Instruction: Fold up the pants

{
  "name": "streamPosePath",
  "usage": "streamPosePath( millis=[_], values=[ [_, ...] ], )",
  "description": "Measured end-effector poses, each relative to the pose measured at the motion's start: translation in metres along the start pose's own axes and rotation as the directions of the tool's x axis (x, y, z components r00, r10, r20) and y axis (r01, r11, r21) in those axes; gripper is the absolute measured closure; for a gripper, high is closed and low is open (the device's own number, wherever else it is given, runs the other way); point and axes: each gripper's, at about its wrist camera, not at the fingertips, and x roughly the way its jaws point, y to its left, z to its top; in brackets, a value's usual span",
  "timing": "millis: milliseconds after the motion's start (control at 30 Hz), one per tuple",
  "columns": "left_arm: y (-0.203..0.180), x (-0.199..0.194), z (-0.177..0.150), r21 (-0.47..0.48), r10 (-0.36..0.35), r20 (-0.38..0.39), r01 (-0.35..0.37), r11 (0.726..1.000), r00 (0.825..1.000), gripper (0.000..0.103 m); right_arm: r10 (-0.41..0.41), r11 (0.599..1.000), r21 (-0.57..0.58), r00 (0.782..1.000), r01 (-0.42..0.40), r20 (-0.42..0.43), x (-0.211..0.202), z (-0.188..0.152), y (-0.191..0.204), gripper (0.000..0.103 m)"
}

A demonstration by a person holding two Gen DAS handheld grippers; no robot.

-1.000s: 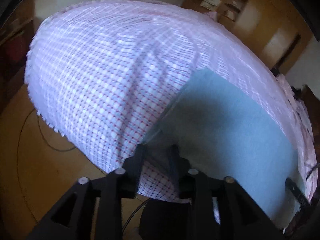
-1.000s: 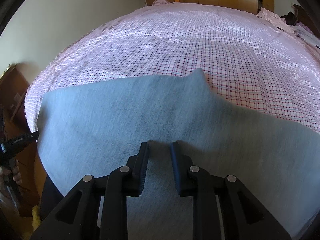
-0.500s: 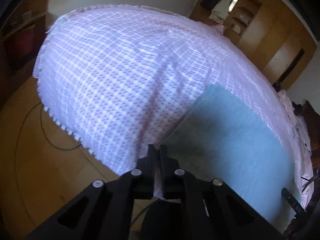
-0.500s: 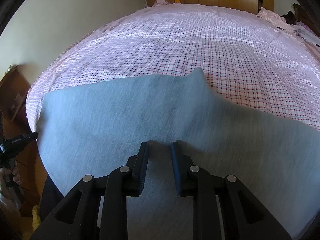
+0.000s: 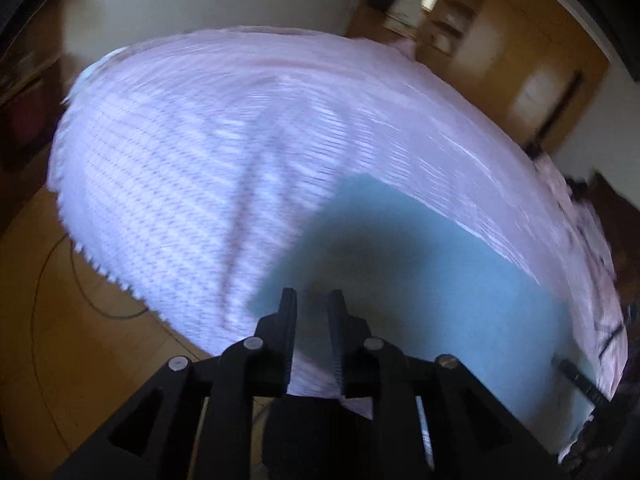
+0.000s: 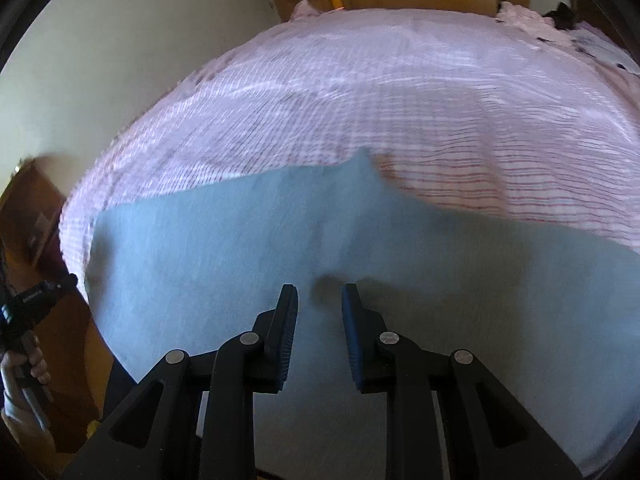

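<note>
Grey pants [image 6: 248,264] lie flat under both tongs [image 6: 318,300].

Motion blur is smearing the checked bedspread [image 5: 192,168] in both wrist views, its pattern dissolving into streaks; the grey pants [image 6: 240,248] are running off the right wrist picture's lower and right edges; the hand [image 6: 28,364] at the left edge is showing only partly; the items on the far shelves [image 5: 420,4] are staying too blurred to tell.
</note>
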Motion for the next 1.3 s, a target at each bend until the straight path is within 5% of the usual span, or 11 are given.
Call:
streamPosePath(
  millis=[200, 467, 867, 1300],
  values=[
    [-0.059, 0.001, -0.012, 0.160, -0.010, -0.034, 0.015, 0.987, 0.999, 0.077, -0.059, 0.991, 0.123, 0.996, 0.050, 0.073, -0.052, -0.030, -0.050, 0.070],
    [-0.112, 0.013, -0.031, 0.279, -0.004, -0.094, 0.030, 0.960, 0.996, 0.075, -0.135, 0.931, 0.356, 0.984, 0.085, 0.117, -0.103, -0.092, -0.121, 0.069],
    [-0.133, 0.040, -0.050, 0.321, 0.087, -0.138, -0.039, 0.946, 0.987, 0.074, -0.004, 0.856, 0.511, 0.986, -0.084, 0.170, -0.105, -0.137, -0.167, 0.068],
    [-0.166, 0.019, -0.061, 0.379, 0.037, -0.144, 0.021, 0.925, 0.989, 0.074, 0.068, 0.818, 0.555, 0.983, -0.152, 0.168, -0.080, -0.144, -0.180, 0.058]
  ],
)
